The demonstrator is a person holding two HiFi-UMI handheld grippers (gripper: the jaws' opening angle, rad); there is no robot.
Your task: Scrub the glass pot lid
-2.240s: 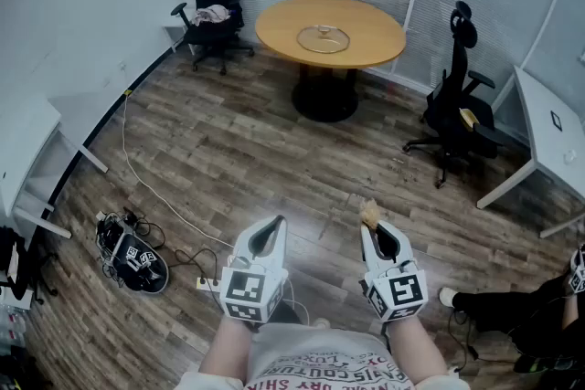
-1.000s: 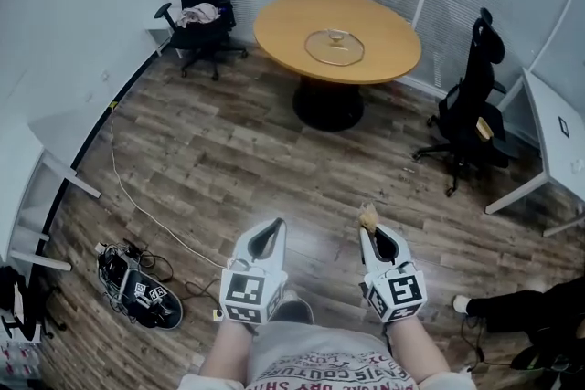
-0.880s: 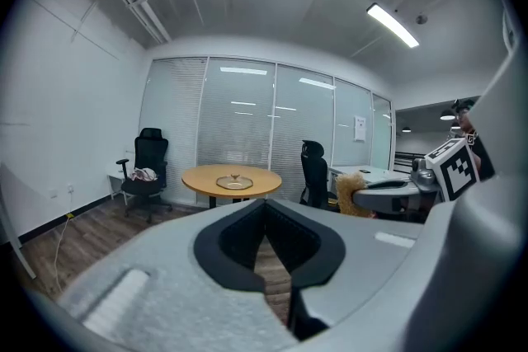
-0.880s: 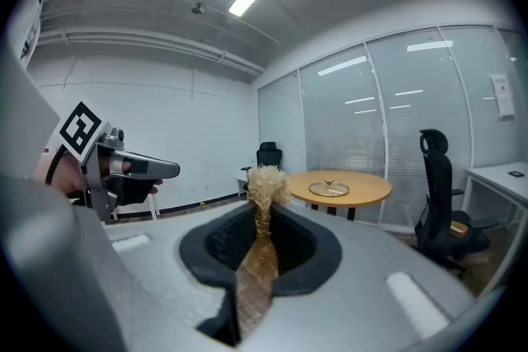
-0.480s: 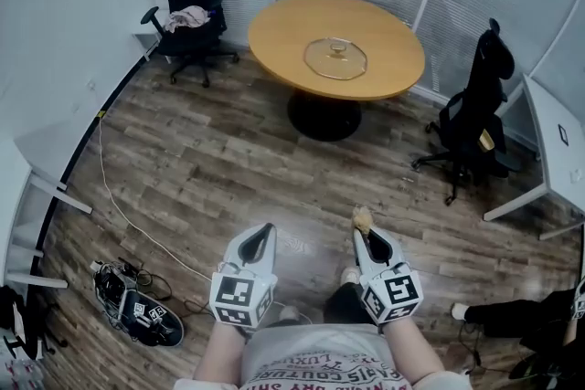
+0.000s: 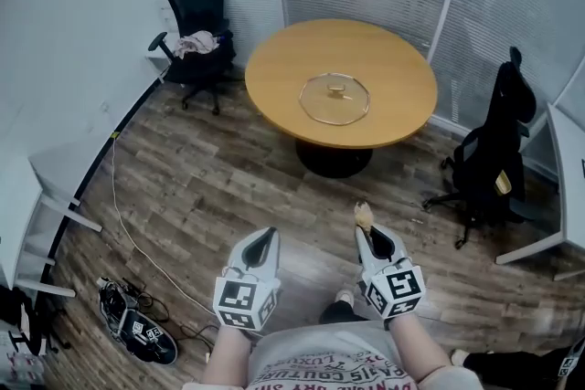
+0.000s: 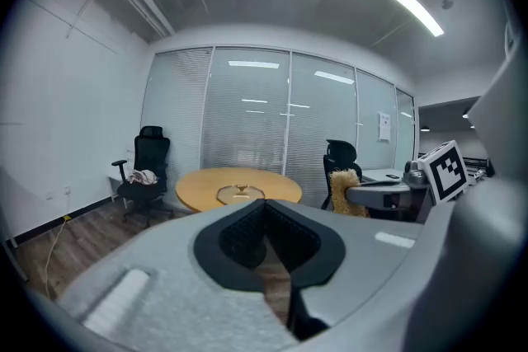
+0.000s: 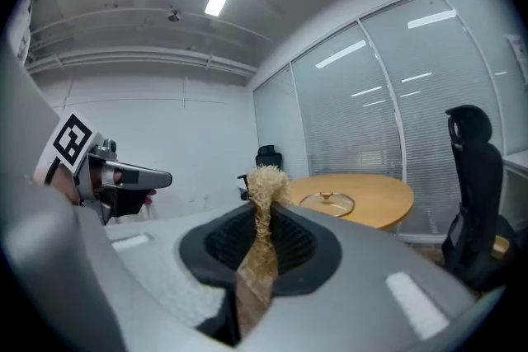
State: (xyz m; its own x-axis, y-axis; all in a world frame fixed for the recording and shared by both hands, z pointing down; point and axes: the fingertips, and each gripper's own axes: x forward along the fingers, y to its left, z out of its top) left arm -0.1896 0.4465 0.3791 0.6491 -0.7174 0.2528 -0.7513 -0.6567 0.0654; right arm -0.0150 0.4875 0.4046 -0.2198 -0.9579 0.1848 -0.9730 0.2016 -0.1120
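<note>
The glass pot lid point(image 6: 335, 99) with a gold knob lies flat on the round wooden table point(image 6: 274, 78), well ahead of both grippers; it also shows far off as the lid point(image 7: 240, 194) and the lid point(image 8: 326, 202). My right gripper point(image 6: 368, 234) is shut on a tan fibrous scrubber point(image 6: 363, 215), whose tuft sticks up past the jaws as the scrubber point(image 8: 266, 187). My left gripper point(image 6: 260, 244) is shut with nothing in it. Both hang over the wood floor, short of the table.
A black office chair point(image 6: 197, 9) with a cloth on its seat stands left of the table, another black chair point(image 6: 498, 151) to the right. A white desk point(image 6: 571, 169) is at far right, a white shelf point(image 6: 37, 196) at left. Cable and a device point(image 6: 135, 324) lie on the floor.
The view has moved forward across the floor: the table and lid have grown larger and nearer. Both grippers keep the same pose, the right one still holding the scrubber.
</note>
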